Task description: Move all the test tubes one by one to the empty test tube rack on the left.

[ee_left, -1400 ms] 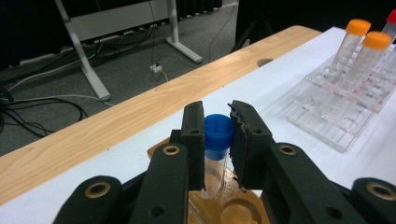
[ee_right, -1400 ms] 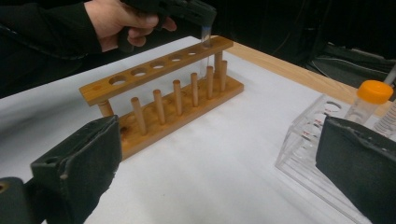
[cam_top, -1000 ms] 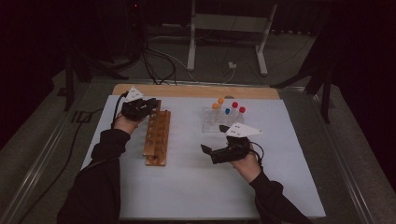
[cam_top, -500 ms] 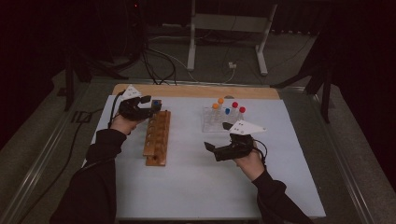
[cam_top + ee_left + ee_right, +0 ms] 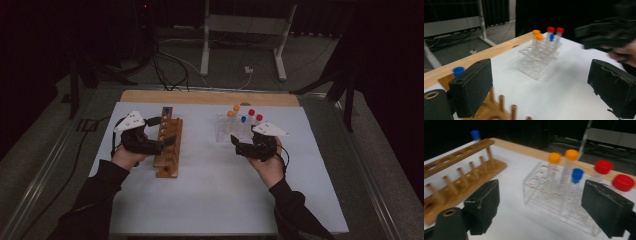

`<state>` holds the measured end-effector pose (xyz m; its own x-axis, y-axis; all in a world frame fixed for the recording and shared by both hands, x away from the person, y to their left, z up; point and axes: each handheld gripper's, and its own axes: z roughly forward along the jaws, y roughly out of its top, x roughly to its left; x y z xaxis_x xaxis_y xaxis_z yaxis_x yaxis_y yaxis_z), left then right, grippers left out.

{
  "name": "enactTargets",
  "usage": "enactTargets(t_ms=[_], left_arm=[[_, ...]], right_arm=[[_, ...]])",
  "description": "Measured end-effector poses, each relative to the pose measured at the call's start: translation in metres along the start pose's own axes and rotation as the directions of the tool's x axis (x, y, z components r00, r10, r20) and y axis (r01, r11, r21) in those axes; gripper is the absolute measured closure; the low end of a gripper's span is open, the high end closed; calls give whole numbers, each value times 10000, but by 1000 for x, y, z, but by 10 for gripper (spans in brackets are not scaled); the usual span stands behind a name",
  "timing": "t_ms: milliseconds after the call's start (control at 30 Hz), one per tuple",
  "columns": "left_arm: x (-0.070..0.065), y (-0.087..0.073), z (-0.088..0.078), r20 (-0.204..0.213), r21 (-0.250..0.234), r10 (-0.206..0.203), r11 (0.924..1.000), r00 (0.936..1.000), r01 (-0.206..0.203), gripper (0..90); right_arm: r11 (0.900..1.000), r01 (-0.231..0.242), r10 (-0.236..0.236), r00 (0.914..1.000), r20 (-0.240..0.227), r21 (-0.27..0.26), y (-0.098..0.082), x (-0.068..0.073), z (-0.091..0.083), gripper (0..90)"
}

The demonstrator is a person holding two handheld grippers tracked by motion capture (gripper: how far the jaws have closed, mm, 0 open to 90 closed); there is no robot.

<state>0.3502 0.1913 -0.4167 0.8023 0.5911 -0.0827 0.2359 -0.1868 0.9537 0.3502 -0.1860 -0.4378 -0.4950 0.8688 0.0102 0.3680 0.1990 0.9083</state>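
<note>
The left gripper (image 5: 167, 142), jaws just opened wide and empty, hovers beside the wooden rack (image 5: 169, 141) holding one blue-capped tube (image 5: 166, 111). The right gripper (image 5: 239, 145), jaws closing but empty, faces the clear rack (image 5: 235, 131) on the counter (image 5: 210, 190).

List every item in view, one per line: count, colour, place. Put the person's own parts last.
wooden rack: one, brown, left half of the white sheet.
blue-capped tube: one, upright in the wooden rack's far end.
clear rack: one, transparent, right of centre.
orange-capped tubes: two, in the clear rack.
red-capped tubes: two, in the clear rack.
small blue-capped tube: one, in the clear rack.
white sheet: one, covers the table.
wooden board: one, along the sheet's far edge.
metal stand: one, grey, on the floor behind.
left gripper: black, open, beside the wooden rack, jaws just opened, nothing between them.
right gripper: black, open, before the clear rack, jaws just closing a little, nothing between them.
</note>
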Motion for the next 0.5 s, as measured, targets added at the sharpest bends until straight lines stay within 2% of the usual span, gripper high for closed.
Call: enactTargets(t_ms=[100,167,400,433,500], left_arm=[[-9,-4,-6,179,-3,45,10000,9998,-44,70],[-12,-6,-8,113,49,109,9999,9999,-109,70],[-14,-12,-10,185,9,44,10000,9998,-44,70],[-15,-13,-10,118,10,56,10000,9999,-56,70],[-15,-13,-10,162,-11,50,10000,9999,-50,70]], right_arm=[[9998,-213,212,9996,191,60,-1,-2,8,249],[9997,-215,210,9993,307,135,-1,-3,11,260],[9976,-450,394,9940,1023,529,-2,-9,32,369],[9957,-606,515,9907,1263,698,-2,-12,37,396],[9939,-659,526,9879,1460,879,-3,-15,41,434]])
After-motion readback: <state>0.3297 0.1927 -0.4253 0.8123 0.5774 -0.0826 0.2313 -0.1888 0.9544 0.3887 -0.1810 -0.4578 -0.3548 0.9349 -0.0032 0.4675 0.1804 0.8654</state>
